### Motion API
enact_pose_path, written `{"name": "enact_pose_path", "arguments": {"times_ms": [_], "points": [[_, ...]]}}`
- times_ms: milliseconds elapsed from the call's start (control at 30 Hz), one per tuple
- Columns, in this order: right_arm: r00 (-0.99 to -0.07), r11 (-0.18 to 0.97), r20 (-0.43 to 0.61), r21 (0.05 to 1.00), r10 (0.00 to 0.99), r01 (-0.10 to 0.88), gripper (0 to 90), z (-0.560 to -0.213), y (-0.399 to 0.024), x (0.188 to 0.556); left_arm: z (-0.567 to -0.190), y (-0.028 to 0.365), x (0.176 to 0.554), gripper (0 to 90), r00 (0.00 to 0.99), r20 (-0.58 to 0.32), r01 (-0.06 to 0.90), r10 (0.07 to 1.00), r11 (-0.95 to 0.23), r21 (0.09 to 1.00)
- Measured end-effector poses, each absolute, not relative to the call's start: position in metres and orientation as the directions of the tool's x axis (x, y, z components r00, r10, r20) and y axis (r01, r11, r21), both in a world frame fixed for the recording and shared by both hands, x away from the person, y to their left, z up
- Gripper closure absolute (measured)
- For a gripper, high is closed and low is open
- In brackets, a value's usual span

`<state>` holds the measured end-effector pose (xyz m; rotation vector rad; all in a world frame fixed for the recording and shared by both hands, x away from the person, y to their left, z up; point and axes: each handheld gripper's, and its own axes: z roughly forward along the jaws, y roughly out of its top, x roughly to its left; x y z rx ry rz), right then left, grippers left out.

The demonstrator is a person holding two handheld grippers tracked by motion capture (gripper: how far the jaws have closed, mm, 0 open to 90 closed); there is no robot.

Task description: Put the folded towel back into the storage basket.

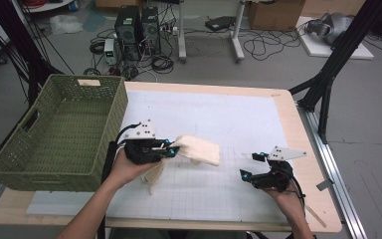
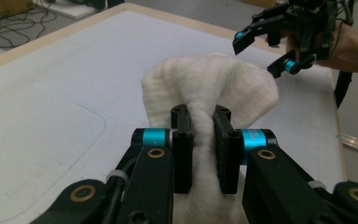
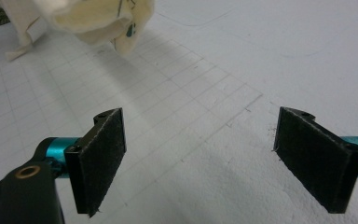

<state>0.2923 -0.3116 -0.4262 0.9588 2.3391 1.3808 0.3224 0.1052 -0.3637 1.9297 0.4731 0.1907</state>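
The step in hand looks like carrying a cloth to the basket (image 1: 59,132), the big green woven bin at the table's (image 1: 283,107) near-left corner, with 1 of the 2 grippers doing the work. The next move, as I judge it, calls for swinging the load left over the basket's near wall and high enough that the hanging tail clears the rim before the jaws let go. The cloth (image 1: 195,149) is just right of the basket, lifted off the white mat (image 1: 229,119), with a strip drooping toward the mat. It is cream, soft and ribbed, bunched into a thick fold. The left gripper (image 2: 200,135) is clenched on that fold. The right gripper (image 3: 200,158), well right of the basket, hangs over the mat with jaws wide apart, grasping nothing.
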Motion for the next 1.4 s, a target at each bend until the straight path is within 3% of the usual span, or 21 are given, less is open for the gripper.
{"name": "enact_pose_path", "arguments": {"times_ms": [1400], "points": [[-0.755, 0.340, 0.097, 0.850, 0.648, 0.401, 16.2, -0.426, -0.309, 0.295, -0.315, 0.150, 0.308, 79.8, 0.855, -0.034, 0.189, 0.518, -0.249, 0.950]]}}
